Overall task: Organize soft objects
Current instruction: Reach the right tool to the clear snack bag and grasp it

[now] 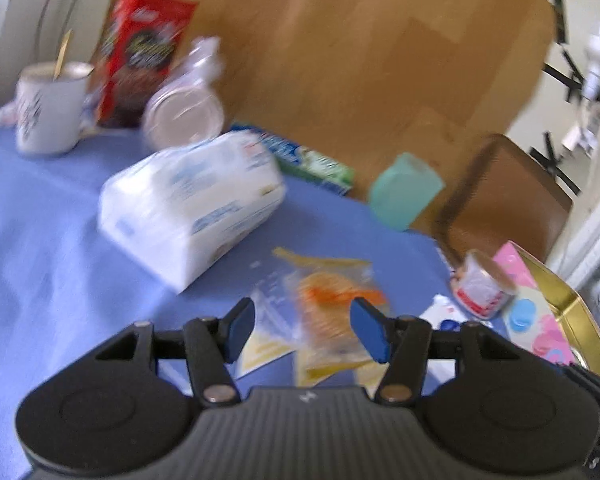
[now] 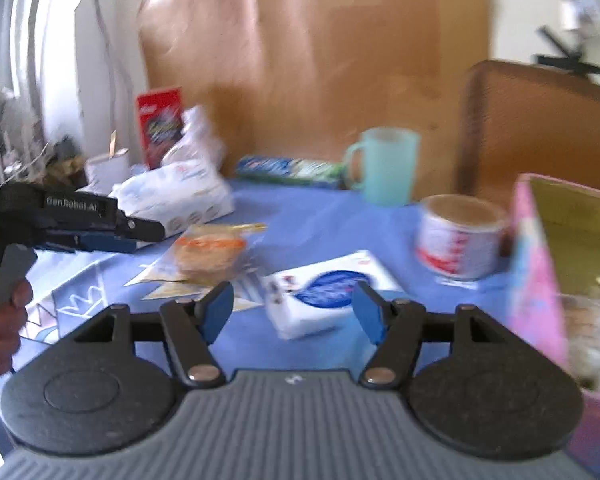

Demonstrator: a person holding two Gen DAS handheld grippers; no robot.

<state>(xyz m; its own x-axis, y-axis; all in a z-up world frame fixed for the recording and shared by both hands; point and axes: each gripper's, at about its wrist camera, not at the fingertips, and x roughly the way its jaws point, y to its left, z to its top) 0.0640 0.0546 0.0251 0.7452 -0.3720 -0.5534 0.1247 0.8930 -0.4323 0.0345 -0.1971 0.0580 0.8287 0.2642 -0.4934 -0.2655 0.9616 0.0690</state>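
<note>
A clear bag of orange snacks (image 1: 332,304) lies on the blue tablecloth (image 1: 40,240), just ahead of my open, empty left gripper (image 1: 302,330). A large white tissue pack (image 1: 192,204) lies further left. In the right wrist view my right gripper (image 2: 294,312) is open and empty, with a small white and blue tissue packet (image 2: 324,292) lying between and just beyond its fingers. The snack bag (image 2: 210,254) and the large tissue pack (image 2: 180,196) show there too, with the left gripper (image 2: 100,236) above them. A pink box (image 2: 540,272) with soft items inside stands at the right.
A white mug (image 1: 52,108), a red box (image 1: 140,56), a clear jar (image 1: 184,112), a green and blue packet (image 1: 308,160), a teal cup (image 1: 404,192) and a red and white tub (image 1: 482,284) stand around the table. A brown chair (image 1: 508,200) is behind.
</note>
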